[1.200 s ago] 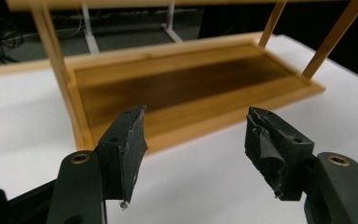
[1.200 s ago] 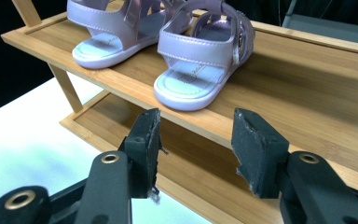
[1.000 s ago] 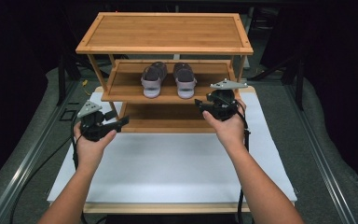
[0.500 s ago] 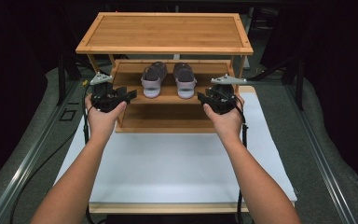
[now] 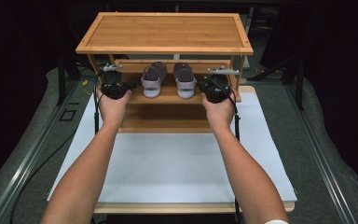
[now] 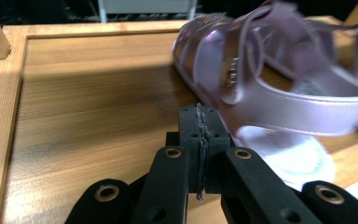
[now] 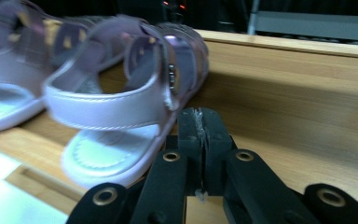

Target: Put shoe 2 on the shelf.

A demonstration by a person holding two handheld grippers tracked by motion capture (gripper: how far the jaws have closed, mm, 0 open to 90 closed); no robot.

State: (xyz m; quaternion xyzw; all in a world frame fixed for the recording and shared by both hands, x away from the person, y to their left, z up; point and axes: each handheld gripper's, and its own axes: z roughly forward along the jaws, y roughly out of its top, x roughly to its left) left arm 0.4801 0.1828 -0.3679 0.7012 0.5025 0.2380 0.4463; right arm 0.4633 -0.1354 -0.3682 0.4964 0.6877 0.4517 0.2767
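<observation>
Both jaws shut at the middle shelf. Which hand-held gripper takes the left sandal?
Left. The left hand-held gripper sits just beside the left sandal, whose heel strap fills its own view. The right hand-held gripper flanks the right sandal, which lies between. Both must reopen first.

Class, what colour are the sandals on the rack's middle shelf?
Pale lilac sandals, clearest in the right gripper view.

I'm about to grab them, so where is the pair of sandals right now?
In the high view the sandals sit side by side mid-shelf on the wooden rack, between the left gripper and right gripper.
</observation>
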